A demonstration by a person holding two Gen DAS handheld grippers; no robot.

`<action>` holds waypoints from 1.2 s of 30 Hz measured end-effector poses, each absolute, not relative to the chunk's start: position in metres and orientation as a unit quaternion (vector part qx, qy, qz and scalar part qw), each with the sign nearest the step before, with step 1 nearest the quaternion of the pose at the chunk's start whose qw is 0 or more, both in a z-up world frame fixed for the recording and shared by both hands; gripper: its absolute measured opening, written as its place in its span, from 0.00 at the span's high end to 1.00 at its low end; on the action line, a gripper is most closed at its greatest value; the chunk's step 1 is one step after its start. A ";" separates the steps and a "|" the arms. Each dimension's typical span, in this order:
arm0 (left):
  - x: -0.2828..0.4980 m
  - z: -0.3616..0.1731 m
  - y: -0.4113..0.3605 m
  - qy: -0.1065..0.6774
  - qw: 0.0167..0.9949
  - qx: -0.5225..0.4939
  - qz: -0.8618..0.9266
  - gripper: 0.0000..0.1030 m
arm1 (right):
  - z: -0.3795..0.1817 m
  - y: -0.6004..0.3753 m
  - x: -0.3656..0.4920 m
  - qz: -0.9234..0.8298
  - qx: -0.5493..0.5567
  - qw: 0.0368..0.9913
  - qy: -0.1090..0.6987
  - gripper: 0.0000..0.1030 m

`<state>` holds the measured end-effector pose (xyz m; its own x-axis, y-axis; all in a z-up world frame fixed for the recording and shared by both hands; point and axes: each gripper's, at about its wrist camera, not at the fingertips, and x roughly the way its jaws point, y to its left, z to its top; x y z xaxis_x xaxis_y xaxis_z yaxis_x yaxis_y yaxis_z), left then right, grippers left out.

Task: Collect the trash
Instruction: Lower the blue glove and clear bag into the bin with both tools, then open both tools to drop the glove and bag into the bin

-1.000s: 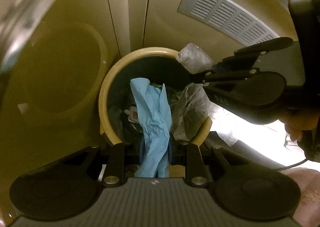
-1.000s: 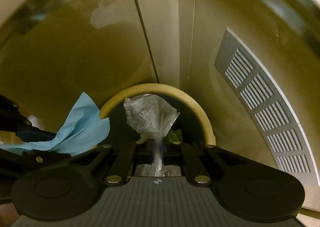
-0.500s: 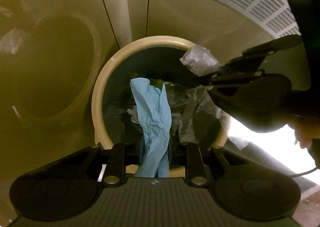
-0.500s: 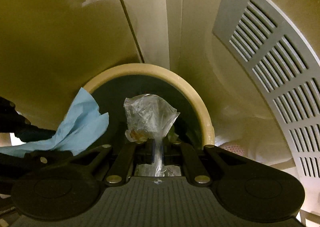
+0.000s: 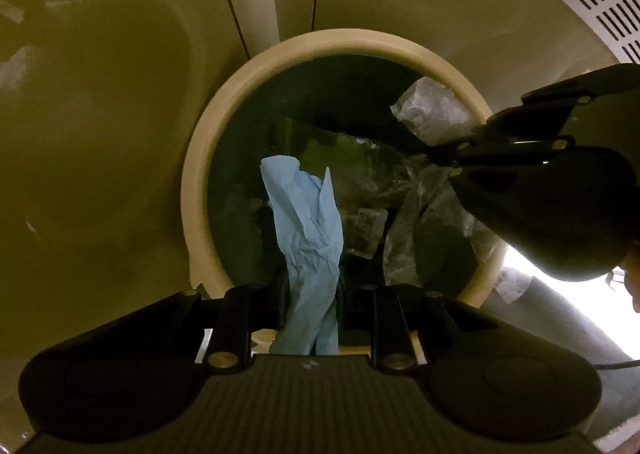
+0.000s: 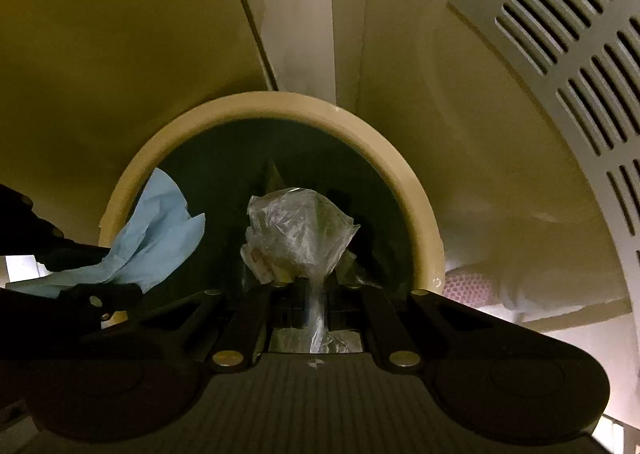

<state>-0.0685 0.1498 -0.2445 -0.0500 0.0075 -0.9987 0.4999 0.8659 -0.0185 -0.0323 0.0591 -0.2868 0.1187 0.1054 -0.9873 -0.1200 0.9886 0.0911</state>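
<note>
Directly beneath both downward-pointing claws gapes a round bin [image 5: 188, 190] with a cream rim and a dark liner already holding crumpled waste. Left claw [image 5: 310, 296]: clamped on a blue disposable glove [image 5: 306, 230], which dangles ahead of its tips over the bin mouth. Right claw [image 6: 310, 286]: pinched tight on a crumpled clear plastic bag [image 6: 298, 232], likewise poised over the opening. Step in hand, as judged: delivery of two collected items to the bin. Next move calls for parting each claw so both pieces fall inside the rim.
</note>
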 end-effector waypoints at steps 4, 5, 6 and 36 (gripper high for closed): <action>-0.062 -0.254 0.150 0.702 0.662 0.181 -0.190 0.76 | -0.293 0.058 -0.030 0.071 -0.004 0.746 0.662 0.94; -0.062 -0.255 0.150 0.703 0.661 0.182 -0.190 0.76 | -0.295 0.061 -0.032 0.070 -0.004 0.745 0.663 0.94; -0.061 -0.260 0.149 0.703 0.661 0.182 -0.190 0.76 | -0.295 0.060 -0.033 0.070 -0.004 0.745 0.664 0.94; -0.057 -0.265 0.151 0.714 0.655 0.173 -0.179 0.00 | -0.310 0.057 -0.033 0.032 -0.015 0.732 0.681 0.41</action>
